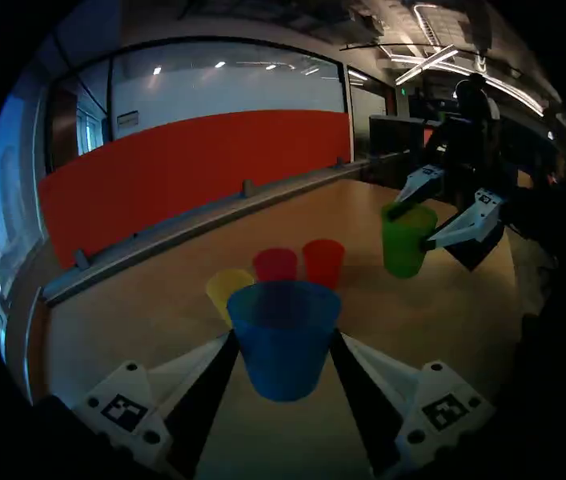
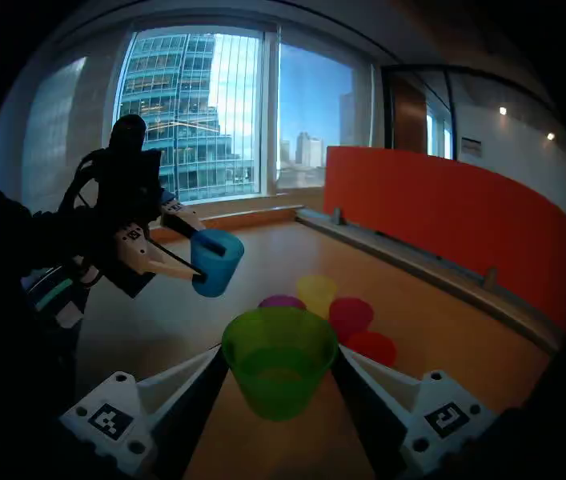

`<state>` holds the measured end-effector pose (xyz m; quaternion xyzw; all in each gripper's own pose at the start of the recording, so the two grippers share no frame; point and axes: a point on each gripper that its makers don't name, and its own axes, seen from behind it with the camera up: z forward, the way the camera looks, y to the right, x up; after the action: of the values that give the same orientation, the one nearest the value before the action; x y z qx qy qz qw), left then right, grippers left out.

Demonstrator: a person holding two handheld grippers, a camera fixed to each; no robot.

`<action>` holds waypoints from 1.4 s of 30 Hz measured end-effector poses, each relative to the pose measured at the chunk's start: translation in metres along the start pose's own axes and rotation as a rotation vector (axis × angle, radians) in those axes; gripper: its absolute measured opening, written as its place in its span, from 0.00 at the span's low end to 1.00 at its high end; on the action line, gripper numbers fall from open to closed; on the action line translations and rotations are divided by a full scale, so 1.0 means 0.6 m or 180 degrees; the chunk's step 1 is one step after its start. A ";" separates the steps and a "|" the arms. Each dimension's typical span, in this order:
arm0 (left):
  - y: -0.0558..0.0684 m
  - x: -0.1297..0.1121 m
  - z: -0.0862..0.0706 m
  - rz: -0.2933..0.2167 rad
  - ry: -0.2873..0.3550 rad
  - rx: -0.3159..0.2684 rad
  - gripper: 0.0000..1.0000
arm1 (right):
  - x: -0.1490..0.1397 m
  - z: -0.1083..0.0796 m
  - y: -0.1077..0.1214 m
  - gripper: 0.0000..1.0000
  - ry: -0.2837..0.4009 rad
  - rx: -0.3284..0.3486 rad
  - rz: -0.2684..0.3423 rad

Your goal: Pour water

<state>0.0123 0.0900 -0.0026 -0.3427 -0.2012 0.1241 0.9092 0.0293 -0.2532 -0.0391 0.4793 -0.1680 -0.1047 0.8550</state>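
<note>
A blue cup [image 1: 283,364] sits upright between the fingers of my left gripper [image 1: 283,338], which is shut on it. Beyond it, on the wooden table [image 1: 146,312], stand a yellow cup [image 1: 225,286], a crimson cup [image 1: 274,262] and an orange-red cup [image 1: 324,258]. My right gripper [image 2: 280,356] is shut on a green cup [image 2: 280,384]. From the left gripper view, the green cup [image 1: 405,240] hangs above the table at the right in the right gripper [image 1: 409,228]. In the right gripper view, the blue cup [image 2: 216,264] is tilted in the left gripper [image 2: 209,262]. Whether either cup holds water I cannot tell.
A purple cup [image 2: 281,302] stands with the yellow [image 2: 316,290], crimson [image 2: 351,314] and red [image 2: 373,346] cups. A rail [image 1: 202,220] and a red wall panel [image 1: 202,168] border the table. A person's dark shape [image 2: 118,184] stands before large windows [image 2: 194,112].
</note>
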 end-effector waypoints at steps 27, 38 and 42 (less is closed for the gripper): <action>0.000 -0.114 0.048 0.0179 -0.0736 -0.0206 0.82 | -0.059 0.024 0.018 0.91 -0.0312 0.0002 0.0055; -0.006 -0.140 0.067 0.0129 -0.0806 -0.0240 0.82 | -0.069 0.030 0.025 0.91 -0.0340 -0.0017 0.0090; -0.005 -0.147 0.069 0.0126 -0.0820 -0.0246 0.82 | -0.072 0.032 0.026 0.91 -0.0344 -0.0020 0.0100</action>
<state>-0.0847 0.0793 0.0033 -0.3626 -0.3142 0.1771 0.8593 -0.0175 -0.2453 -0.0244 0.4676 -0.2211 -0.1175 0.8477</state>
